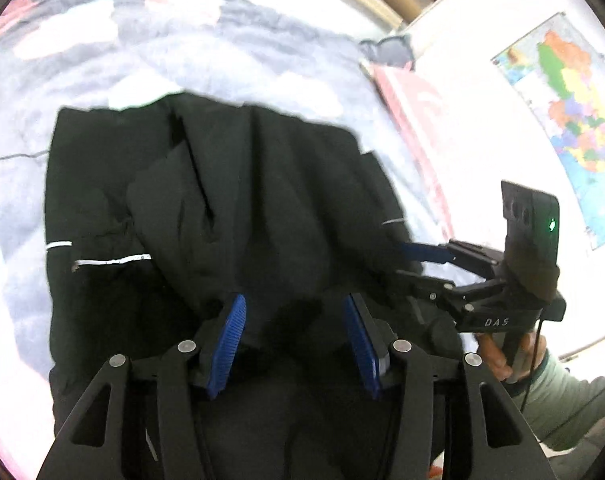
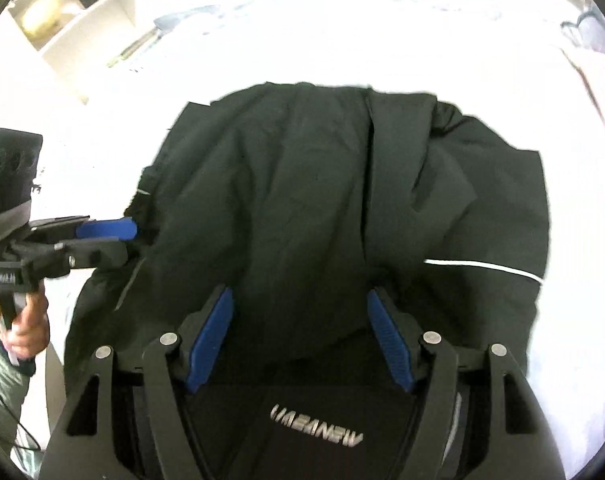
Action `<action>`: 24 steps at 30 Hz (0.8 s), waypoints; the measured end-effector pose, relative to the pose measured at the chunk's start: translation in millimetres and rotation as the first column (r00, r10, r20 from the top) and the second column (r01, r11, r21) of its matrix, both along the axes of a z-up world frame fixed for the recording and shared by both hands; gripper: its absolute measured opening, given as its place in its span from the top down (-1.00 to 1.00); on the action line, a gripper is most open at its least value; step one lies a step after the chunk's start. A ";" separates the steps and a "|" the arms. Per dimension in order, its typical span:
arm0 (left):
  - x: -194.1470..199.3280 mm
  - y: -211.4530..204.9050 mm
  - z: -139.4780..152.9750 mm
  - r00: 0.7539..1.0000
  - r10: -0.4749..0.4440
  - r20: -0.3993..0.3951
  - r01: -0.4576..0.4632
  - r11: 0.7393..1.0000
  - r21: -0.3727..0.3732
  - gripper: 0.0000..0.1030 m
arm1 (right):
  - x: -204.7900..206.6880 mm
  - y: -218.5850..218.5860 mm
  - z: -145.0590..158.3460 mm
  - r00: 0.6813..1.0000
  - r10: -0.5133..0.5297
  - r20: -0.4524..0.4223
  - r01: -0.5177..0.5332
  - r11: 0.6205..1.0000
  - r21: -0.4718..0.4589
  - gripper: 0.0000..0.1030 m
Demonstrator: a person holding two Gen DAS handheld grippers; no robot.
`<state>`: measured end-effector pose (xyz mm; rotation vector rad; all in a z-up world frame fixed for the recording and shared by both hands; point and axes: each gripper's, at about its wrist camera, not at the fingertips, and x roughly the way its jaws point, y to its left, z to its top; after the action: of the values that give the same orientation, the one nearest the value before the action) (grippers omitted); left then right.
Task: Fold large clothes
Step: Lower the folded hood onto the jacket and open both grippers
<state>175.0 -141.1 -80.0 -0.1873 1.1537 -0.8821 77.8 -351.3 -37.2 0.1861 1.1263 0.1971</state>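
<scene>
A large black garment with thin white stripes lies on the bed, partly folded with creases; it also shows in the right wrist view, where a silver logo is near the bottom. My left gripper is open, its blue pads on either side of a raised fold of the black cloth. My right gripper is open over the garment's near edge. Each gripper shows from the side in the other's view, the right one at the garment's right edge, the left one at its left edge.
The bed has a pale patterned cover. A pink and white cloth lies at the bed's far right. A colourful map hangs on the wall. A white shelf unit stands at the back left.
</scene>
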 end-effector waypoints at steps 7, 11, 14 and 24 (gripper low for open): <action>7.8 -9.2 -22.6 1.000 0.022 -0.011 -0.022 1.000 0.007 -0.03 | 10.3 16.9 -25.9 0.999 0.045 0.007 -0.045 0.998 -0.043 -0.20; 25.7 -11.6 -86.6 0.989 0.084 -0.122 -0.072 0.992 0.104 -0.02 | 17.4 11.2 -76.2 0.997 0.062 -0.054 -0.065 0.996 -0.056 -0.07; 23.7 -10.6 -93.6 0.995 0.066 -0.075 -0.059 0.993 0.098 -0.02 | 12.9 7.2 -87.5 0.999 0.044 -0.016 -0.044 0.999 -0.030 -0.07; -3.3 -4.5 -66.8 0.992 0.036 0.118 -0.050 0.992 0.116 -0.03 | -15.2 1.2 -81.8 0.996 -0.008 0.085 0.007 1.000 0.014 -0.22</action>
<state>171.8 -145.6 -146.7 -0.0628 1.0868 -0.7739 62.5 -350.0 -119.0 0.1924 1.0402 0.2047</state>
